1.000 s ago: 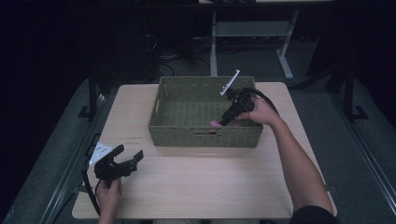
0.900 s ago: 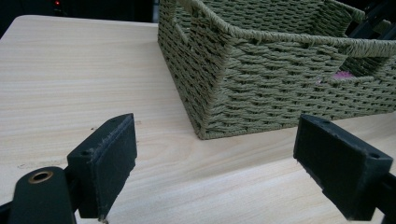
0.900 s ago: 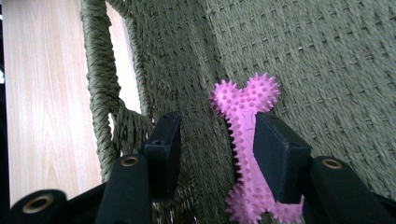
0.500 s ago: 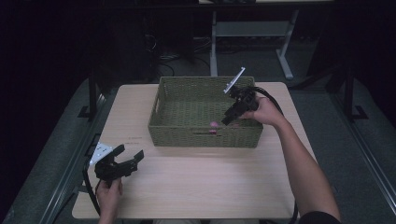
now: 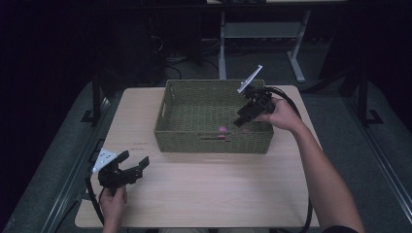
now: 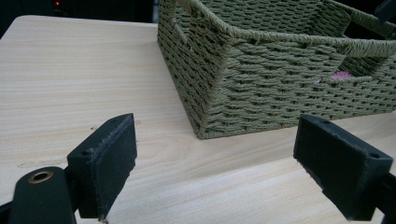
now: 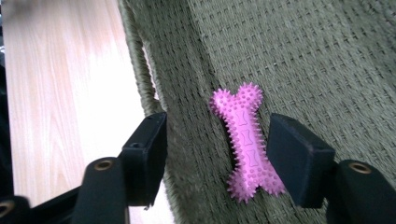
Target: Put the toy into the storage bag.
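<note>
The pink bone toy [image 7: 246, 143] is seen lying flat on the floor of the green basket [image 5: 170, 116], by its near wall. The right tool [image 5: 241, 121] is held just above it; its jaws have just been opening and nothing is gripped. The toy's long side runs along the jaws. The left tool [image 5: 131, 162] is held open over the counter [image 5: 209, 189], well apart.

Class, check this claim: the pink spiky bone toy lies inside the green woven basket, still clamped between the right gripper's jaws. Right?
Not clamped. In the right gripper view the right gripper has just been opening; its jaws stand clear of the pink bone toy, which does lie in the basket.
</note>
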### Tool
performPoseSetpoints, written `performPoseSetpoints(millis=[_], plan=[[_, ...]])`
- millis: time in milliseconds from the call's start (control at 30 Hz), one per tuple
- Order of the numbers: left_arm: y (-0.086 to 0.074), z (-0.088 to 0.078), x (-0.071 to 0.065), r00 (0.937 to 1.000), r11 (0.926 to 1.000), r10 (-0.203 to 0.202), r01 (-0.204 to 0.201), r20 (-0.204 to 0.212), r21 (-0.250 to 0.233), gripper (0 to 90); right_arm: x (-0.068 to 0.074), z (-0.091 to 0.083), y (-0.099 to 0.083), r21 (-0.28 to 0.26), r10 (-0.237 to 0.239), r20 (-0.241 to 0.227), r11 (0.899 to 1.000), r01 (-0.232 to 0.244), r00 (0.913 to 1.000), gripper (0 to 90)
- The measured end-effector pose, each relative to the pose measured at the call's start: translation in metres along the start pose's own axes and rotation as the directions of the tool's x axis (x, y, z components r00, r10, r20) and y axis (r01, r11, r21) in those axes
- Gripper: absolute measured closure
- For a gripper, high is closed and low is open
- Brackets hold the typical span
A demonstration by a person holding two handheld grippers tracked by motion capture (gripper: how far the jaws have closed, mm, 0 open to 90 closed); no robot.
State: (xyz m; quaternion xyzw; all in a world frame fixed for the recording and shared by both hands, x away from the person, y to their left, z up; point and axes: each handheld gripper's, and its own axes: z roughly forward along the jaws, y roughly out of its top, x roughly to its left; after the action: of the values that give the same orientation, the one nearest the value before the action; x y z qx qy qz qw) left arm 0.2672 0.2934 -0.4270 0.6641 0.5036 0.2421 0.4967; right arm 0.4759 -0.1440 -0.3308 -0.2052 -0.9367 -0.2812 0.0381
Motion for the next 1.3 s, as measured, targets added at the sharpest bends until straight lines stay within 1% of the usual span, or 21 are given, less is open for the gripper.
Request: performPoseSetpoints(millis=[200, 367, 600, 800, 967, 1300], plan=[[0.000, 0.000, 0.000, 1.0000, 1.0000, 0.002, -0.002, -0.001, 0.002, 12.8, 0.006, -0.010, -0.002, -0.013, -0.007, 0.014, 1.000, 0.007, 0.9999, 36.1], [0.000, 0.000, 0.000, 1.0000, 1.0000, 0.001, -0.001, -0.001, 0.002, 12.8, 0.011, -0.017, -0.006, -0.031, 0.002, 0.021, 1.000, -0.001, 0.9998, 34.2], [0.000, 0.000, -0.001, 1.0000, 1.0000, 0.005, -0.005, -0.002, 0.003, 12.8, 0.018, -0.021, -0.014, -0.042, 0.011, 0.028, 0.999, -0.009, 0.9995, 31.4], [0.000, 0.001, -0.002, 1.0000, 1.0000, 0.008, -0.008, 0.000, 0.003, 12.8, 0.026, -0.025, -0.020, -0.048, 0.007, 0.037, 0.999, -0.005, 0.9993, 30.5], [0.000, 0.001, -0.003, 1.0000, 0.9999, 0.010, -0.010, 0.001, 0.006, 12.8, 0.030, -0.029, -0.028, -0.052, 0.017, 0.046, 0.999, -0.015, 0.9988, 28.4], [0.000, 0.001, -0.003, 0.9999, 0.9999, 0.010, -0.010, -0.001, 0.006, 12.8, 0.037, -0.033, -0.046, -0.062, 0.032, 0.057, 0.998, -0.028, 0.9979, 27.5]])
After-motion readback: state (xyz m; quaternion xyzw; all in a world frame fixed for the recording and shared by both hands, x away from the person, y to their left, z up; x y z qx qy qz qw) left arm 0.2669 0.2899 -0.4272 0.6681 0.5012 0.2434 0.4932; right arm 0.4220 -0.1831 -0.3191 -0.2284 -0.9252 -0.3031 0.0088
